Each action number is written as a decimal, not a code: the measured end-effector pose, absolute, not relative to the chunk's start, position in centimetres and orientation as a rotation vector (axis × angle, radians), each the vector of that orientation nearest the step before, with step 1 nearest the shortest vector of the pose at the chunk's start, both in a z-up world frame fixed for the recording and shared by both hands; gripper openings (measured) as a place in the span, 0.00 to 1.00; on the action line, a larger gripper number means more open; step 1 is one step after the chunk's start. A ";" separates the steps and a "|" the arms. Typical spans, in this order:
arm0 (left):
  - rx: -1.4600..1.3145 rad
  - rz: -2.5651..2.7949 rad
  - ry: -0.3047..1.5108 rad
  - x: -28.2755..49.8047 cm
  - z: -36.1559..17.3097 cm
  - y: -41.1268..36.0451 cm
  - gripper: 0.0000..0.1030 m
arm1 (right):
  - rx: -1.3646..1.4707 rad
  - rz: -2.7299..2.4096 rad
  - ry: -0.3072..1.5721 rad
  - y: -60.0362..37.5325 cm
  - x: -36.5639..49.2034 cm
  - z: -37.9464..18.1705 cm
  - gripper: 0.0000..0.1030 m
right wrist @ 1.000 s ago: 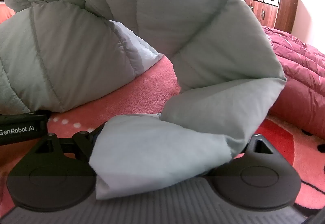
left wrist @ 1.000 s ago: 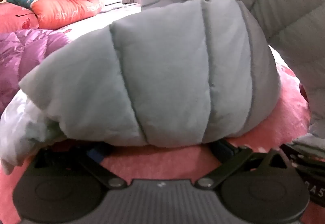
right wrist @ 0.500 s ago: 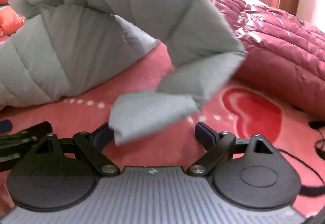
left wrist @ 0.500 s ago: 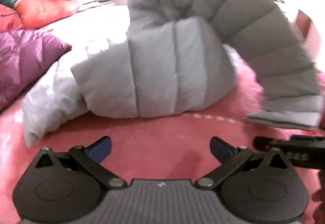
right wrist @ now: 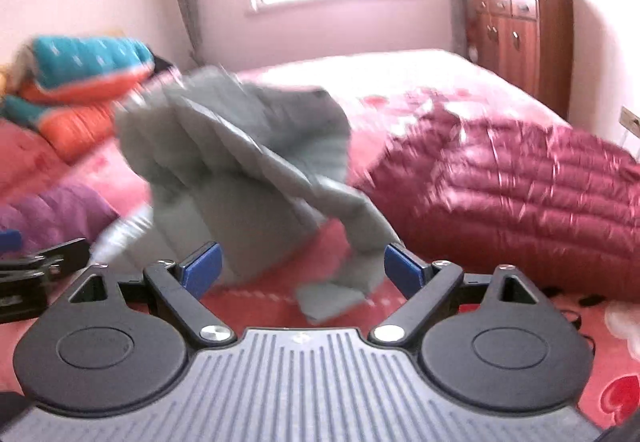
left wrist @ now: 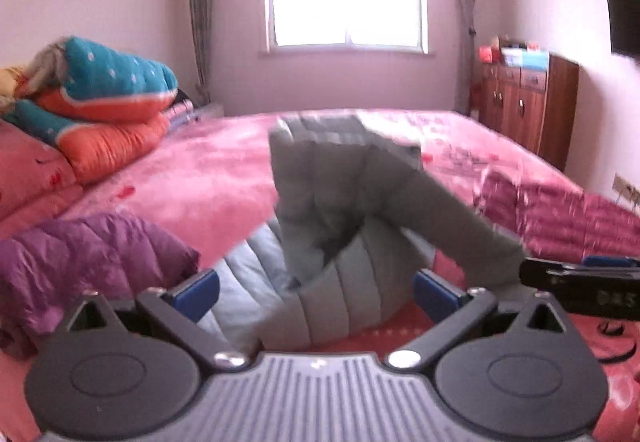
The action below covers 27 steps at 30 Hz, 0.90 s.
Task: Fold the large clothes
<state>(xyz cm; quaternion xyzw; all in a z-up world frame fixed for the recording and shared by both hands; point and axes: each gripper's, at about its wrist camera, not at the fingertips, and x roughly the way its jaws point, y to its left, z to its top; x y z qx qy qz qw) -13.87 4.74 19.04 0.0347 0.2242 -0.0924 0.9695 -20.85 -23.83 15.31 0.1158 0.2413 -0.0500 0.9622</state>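
Where both claws had clamped the grey puffer jacket (left wrist: 360, 226) a second earlier, each now stood spread wide and empty. The left gripper (left wrist: 316, 288) had pulled back and tilted up, jacket heaped on the pink bed (left wrist: 200, 169) just ahead of its fingers. Right gripper (right wrist: 302, 268) likewise raised, a sleeve end lying between its fingertips, untouched. Purple jacket (left wrist: 80, 254) left of the claw, maroon jacket (right wrist: 520, 193) right.

Both wrist views low, windowward
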 end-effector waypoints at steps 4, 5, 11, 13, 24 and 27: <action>0.082 -0.177 0.403 -15.0 21.3 5.5 0.99 | 0.199 -0.094 0.403 -22.9 -26.0 19.4 1.00; 0.079 -0.180 0.395 -15.2 21.7 5.9 0.99 | 0.187 -0.098 0.400 -23.0 -26.1 20.1 1.00; 0.078 -0.158 0.353 -17.0 23.1 7.0 0.99 | 0.129 -0.118 0.370 -19.9 -28.8 23.4 1.00; 0.069 -0.148 0.338 -17.4 23.5 7.6 0.99 | 0.117 -0.116 0.341 -19.7 -29.5 23.7 1.00; 0.029 -0.120 0.286 -19.2 24.7 10.4 0.99 | 0.133 -0.101 0.319 -15.5 -27.9 25.2 1.00; 0.024 -0.119 0.282 -19.3 24.7 10.8 0.99 | 0.121 -0.095 0.302 -14.9 -27.8 25.3 1.00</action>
